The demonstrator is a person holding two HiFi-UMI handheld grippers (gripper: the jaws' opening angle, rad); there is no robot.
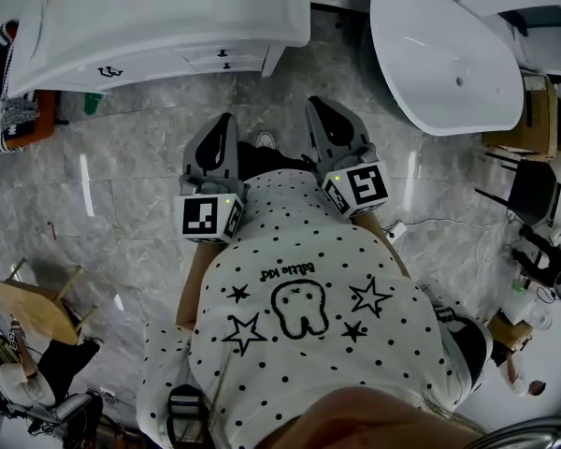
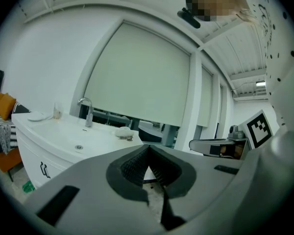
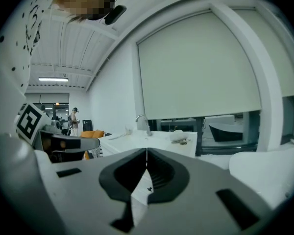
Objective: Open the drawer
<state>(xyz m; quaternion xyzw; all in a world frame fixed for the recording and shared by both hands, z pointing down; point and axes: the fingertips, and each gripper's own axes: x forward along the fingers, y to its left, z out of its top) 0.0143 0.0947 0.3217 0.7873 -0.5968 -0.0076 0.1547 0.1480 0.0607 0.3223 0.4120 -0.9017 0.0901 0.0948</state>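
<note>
A white vanity cabinet (image 1: pixel 159 26) with a sink stands at the top left of the head view. Its small drawers (image 1: pixel 222 60) with dark handles face me, across a stretch of floor from both grippers. My left gripper (image 1: pixel 222 124) and right gripper (image 1: pixel 320 107) are held side by side in front of my body, pointing toward the cabinet. Both are shut with nothing in them. In the left gripper view the jaws (image 2: pixel 148 149) meet, with the vanity (image 2: pixel 63 143) and its faucet (image 2: pixel 86 112) to the left. In the right gripper view the jaws (image 3: pixel 147 151) also meet before the vanity top (image 3: pixel 152 140).
A white freestanding bathtub (image 1: pixel 444 54) lies at the top right. A wooden stool (image 1: pixel 37 311) stands at the left and a black chair (image 1: pixel 531 190) at the right. An orange seat (image 1: pixel 23 120) sits beside the cabinet. The floor is grey marble (image 1: pixel 122 166).
</note>
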